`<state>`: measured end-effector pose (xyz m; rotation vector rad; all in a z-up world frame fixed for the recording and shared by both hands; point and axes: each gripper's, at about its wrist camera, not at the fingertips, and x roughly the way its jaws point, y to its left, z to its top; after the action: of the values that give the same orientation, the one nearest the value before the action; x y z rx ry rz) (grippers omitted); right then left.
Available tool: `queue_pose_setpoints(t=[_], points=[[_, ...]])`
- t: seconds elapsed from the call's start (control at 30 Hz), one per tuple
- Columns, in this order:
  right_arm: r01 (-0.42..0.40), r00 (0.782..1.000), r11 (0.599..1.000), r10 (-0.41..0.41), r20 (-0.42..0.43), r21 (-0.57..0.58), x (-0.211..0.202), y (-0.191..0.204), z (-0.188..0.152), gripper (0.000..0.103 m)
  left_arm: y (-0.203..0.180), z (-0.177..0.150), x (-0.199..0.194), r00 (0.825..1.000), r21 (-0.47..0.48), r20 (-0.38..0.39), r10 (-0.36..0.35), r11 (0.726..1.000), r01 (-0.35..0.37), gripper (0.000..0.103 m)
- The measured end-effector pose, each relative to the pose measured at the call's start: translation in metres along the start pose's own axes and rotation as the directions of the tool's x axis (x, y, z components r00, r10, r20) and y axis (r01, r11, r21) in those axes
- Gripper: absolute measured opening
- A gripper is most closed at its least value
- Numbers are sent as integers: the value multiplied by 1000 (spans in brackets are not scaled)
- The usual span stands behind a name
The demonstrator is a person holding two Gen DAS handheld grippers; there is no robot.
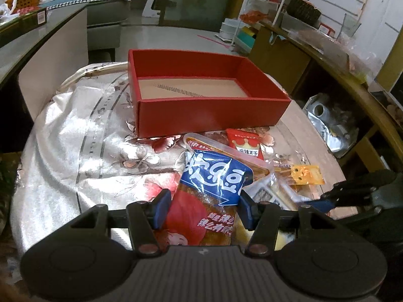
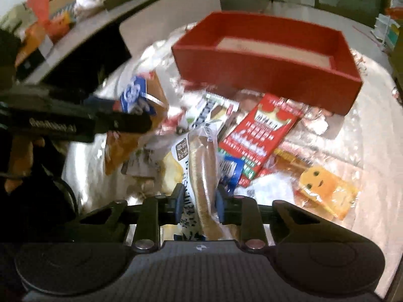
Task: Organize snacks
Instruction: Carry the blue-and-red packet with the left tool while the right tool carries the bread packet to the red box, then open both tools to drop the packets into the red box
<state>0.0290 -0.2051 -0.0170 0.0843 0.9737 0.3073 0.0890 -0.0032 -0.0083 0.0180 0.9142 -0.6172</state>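
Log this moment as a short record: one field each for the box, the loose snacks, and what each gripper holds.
box: red box on the cloth-covered table, open top, no snacks visible inside
loose snacks: red crown packet, orange smiley packet and others piled in front of the box
left gripper: fingers closed on the blue-and-red snack packet
right gripper: fingers closed on a clear-wrapped long brown snack

Wrist cams, close (shared red box (image 1: 209, 115))

Red box (image 1: 201, 115) (bare inside) behind heaped snack packets (image 2: 257, 136).
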Motion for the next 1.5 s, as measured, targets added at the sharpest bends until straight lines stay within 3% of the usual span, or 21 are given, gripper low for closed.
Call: queue_pose_setpoints(t=[0.2,0.33,0.47,0.53,0.77,1.07,1.3,1.5], points=[[33,996,997,-38,84,68,-17,-21,12,24,-9,7,1,1000,-3,13,14,1000,-14,50],[26,985,991,-48,166,132,-30,-38,35,23,-8,24,5,1000,-59,23,9,998,-8,50],[14,973,981,-57,223,192,-31,-55,63,23,-19,51,12,998,-37,20,52,998,-52,50],[15,967,977,-68,246,213,-26,-63,77,23,-25,68,20,997,-10,56,47,999,-46,50],[18,955,962,-98,281,273,4,-92,126,23,-12,123,69,995,-104,87,56,993,-47,50],[37,957,931,-139,257,363,36,-129,147,23,-10,160,114,986,-125,107,124,986,-110,47],[105,960,923,-192,204,371,69,-146,153,23,-3,160,145,985,-142,57,162,978,-152,47],[218,954,916,-273,125,336,94,-148,158,27,-2,160,150,984,-123,39,172,978,-166,48]])
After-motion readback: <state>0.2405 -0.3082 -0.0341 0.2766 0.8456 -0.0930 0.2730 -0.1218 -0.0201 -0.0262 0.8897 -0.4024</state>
